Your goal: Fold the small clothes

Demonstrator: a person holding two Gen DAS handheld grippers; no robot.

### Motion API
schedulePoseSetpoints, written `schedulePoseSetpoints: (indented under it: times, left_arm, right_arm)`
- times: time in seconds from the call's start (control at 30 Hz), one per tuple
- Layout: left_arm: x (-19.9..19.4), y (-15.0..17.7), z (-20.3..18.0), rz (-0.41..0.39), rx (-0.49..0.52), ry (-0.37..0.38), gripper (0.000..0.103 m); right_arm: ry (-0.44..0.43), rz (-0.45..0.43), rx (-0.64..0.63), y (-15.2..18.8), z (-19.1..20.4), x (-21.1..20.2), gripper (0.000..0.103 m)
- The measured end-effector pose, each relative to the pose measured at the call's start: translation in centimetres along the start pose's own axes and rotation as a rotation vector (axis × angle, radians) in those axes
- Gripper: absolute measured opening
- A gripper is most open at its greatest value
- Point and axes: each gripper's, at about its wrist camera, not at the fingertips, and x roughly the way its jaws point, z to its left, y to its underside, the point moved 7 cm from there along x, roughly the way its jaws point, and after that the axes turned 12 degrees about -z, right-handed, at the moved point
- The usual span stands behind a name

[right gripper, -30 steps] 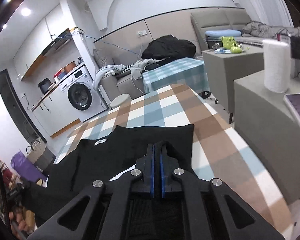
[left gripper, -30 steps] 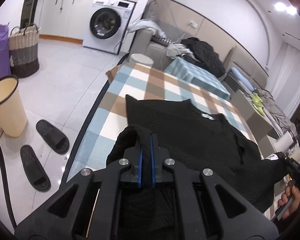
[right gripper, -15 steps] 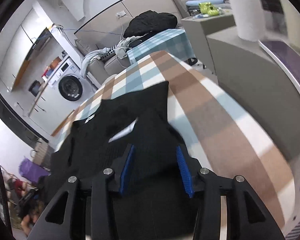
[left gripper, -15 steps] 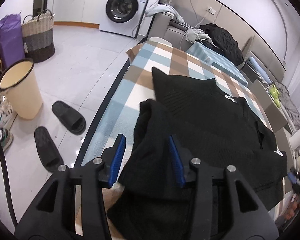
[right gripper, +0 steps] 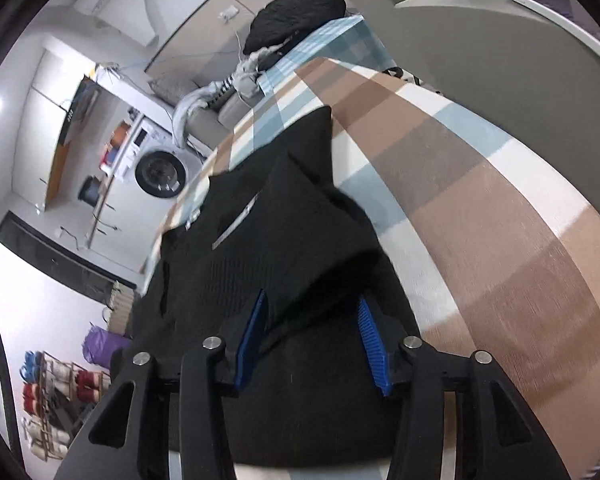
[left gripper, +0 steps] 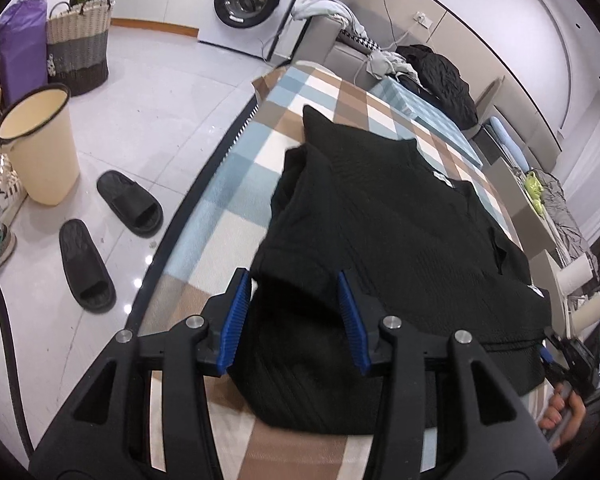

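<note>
A black knit garment (left gripper: 400, 240) lies on the checked tablecloth (left gripper: 228, 184), its near part folded over onto itself. My left gripper (left gripper: 292, 280) hovers over the fold's left end. Its blue pads (left gripper: 236, 320) stand apart with slack black cloth between them, not pinched. In the right wrist view the garment (right gripper: 260, 248) lies on the same tablecloth (right gripper: 480, 200). My right gripper (right gripper: 312, 300) is at the fold's right end. Its jaws are opening, with loose cloth between the pads (right gripper: 374, 344). A hand (left gripper: 560, 420) shows at the left wrist view's lower right edge.
Left of the table on the tiled floor are two black slippers (left gripper: 128, 204), a cream bucket (left gripper: 40, 144) and a wicker basket (left gripper: 78, 44). A washing machine (left gripper: 252, 4) and a sofa with piled clothes (left gripper: 436, 76) stand beyond. A grey cabinet (right gripper: 500, 40) borders the table's right side.
Both grippers were shut on the garment's edge a second ago. They have come down and opened, letting the cloth go, and the folded part now rests on the garment.
</note>
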Motion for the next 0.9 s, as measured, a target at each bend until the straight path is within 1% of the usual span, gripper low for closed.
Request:
schedulePoseSetpoints:
  times: [0.13,0.2,0.27,0.3,0.37,0.43,0.5,0.63,0.73,0.8,0.9]
  left_arm:
    - [-0.5,0.7,-0.4,0.015,0.01,0.003,0.041]
    - [-0.8,0.9,-0.7,0.025,0.014,0.019,0.041]
    - [-1.0,1.2,-1.1,0.039,0.015,0.05,0.043]
    - [-1.0,1.5,-1.3,0.054,0.014,0.073,0.046]
    - [-0.9,1.9,-1.7,0.079,-0.001,0.114,0.047]
    - [-0.7,2.2,-1.8,0.099,-0.007,0.126,0.047]
    - [-0.4,2.4,-1.5,0.102,-0.016,0.116,0.047]
    - [0.3,2.0,-0.9,0.091,-0.058,0.122,0.047]
    - [1.4,0.9,-0.5,0.071,-0.08,0.117,0.047]
    - [2.5,0.2,0.0,0.077,-0.092,0.086,0.047]
    - [3.4,-0.8,0.0,0.064,-0.123,0.091,0.047]
  right_arm:
    - [-0.072,-0.044,0.06,-1.5,0.5,0.4,0.048]
    - [-0.145,-0.074,0.047,-2.3,2.0,-0.2,0.048]
    - [-0.184,-0.092,0.018,-2.6,3.1,-0.7,0.048]
    - [-0.186,-0.092,0.004,-2.6,3.6,-0.7,0.048]
    - [-0.179,-0.079,-0.009,-2.3,3.9,-0.4,0.048]
    - [-0.178,-0.066,-0.01,-2.0,4.1,-0.2,0.048]
    - [-0.17,-0.053,-0.011,-1.6,4.0,-0.1,0.048]
    - [-0.168,-0.041,-0.017,-1.1,4.2,0.1,0.048]
    - [-0.161,-0.037,-0.019,-0.9,4.2,0.3,0.048]
    - [-0.16,-0.034,-0.02,-0.8,4.2,0.3,0.048]
    - [-0.154,-0.035,-0.018,-0.7,4.2,0.0,0.048]
